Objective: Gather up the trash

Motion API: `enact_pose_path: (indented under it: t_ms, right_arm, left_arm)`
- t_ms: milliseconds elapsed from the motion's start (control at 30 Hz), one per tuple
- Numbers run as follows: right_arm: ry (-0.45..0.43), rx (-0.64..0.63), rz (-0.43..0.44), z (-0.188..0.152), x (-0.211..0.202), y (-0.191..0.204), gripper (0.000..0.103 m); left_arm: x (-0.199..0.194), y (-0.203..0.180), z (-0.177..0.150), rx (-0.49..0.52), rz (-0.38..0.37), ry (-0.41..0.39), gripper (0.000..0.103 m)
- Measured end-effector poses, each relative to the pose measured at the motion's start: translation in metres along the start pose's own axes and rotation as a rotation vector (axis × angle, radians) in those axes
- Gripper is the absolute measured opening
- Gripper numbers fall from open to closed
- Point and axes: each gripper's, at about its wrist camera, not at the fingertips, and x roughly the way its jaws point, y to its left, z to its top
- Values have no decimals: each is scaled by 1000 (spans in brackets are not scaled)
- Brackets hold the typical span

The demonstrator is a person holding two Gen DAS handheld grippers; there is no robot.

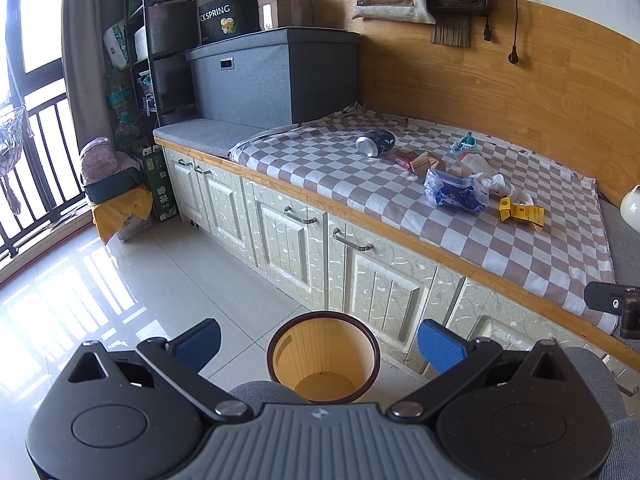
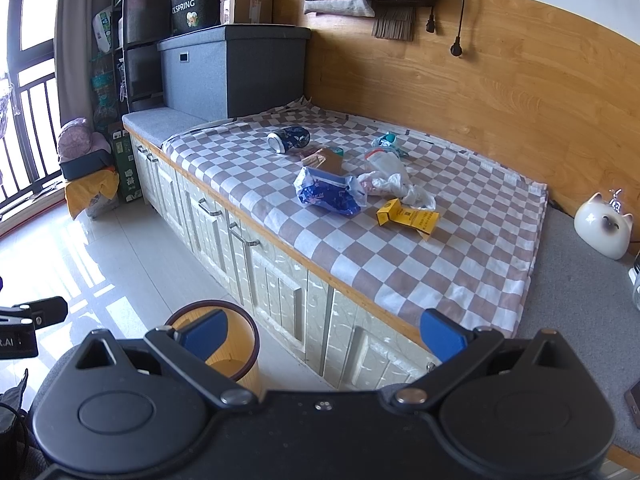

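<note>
Trash lies on a checkered cloth [image 1: 320,168] [image 2: 440,264] over the bench: a blue can [image 1: 375,142] [image 2: 289,139] on its side, a brown carton [image 1: 427,163] [image 2: 330,160], a blue plastic wrapper [image 1: 454,192] [image 2: 328,194], crumpled white plastic [image 1: 494,182] [image 2: 396,182] and a yellow box [image 1: 522,213] [image 2: 408,217]. A round yellow bin [image 1: 323,356] [image 2: 228,344] with a dark rim stands on the floor by the cabinets. My left gripper [image 1: 319,346] is open, above the bin. My right gripper [image 2: 323,334] is open, well short of the trash.
A grey storage box [image 1: 276,76] [image 2: 236,68] sits at the bench's far end with cartons on top. White cabinet doors [image 1: 280,236] run below the bench. A ceramic cat [image 2: 604,224] stands on the grey cushion at right. Tiled floor [image 1: 140,288] lies to the left.
</note>
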Motion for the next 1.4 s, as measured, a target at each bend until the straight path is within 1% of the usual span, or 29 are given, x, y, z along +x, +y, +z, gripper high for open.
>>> enact_pose_path:
  t_ms: [200,233,400,567,733,900,1000,1133,1267,1400]
  right_arm:
    - [-16,-2,2,9,-1,0,103]
    - [-20,-3,3,8,-8,1,103]
    - [-78,-6,8,26,-11,-1,103]
    - [-137,2,-3,49,-12,-5,103]
    - [-195,10,-32,73,-8,-16,103]
    - [-262,53,-71,95,0,-37,103]
    - [-297,60,-106,106,11,-51,103]
    - [-306,67,-136,122,34,-74,103]
    - [-271,98,-132,134,69,-103,103]
    - [-217,109,-166,138,113,-127,103]
  left_arm:
    - [-1,1,3,-2,0,-15,103]
    - [-5,1,7,-2,0,-22,103]
    - [1,-3,24,-9,-12,-66,103]
    - [3,-5,46,-9,-33,-112,103]
    - [12,-13,70,-20,-44,-157,103]
    - [27,-28,98,15,-63,-201,103]
    - [42,-40,120,26,-91,-235,103]
    - [69,-60,151,30,-156,-250,103]
    - [103,-89,178,44,-188,-244,103]
    - [142,-116,192,60,-208,-234,103]
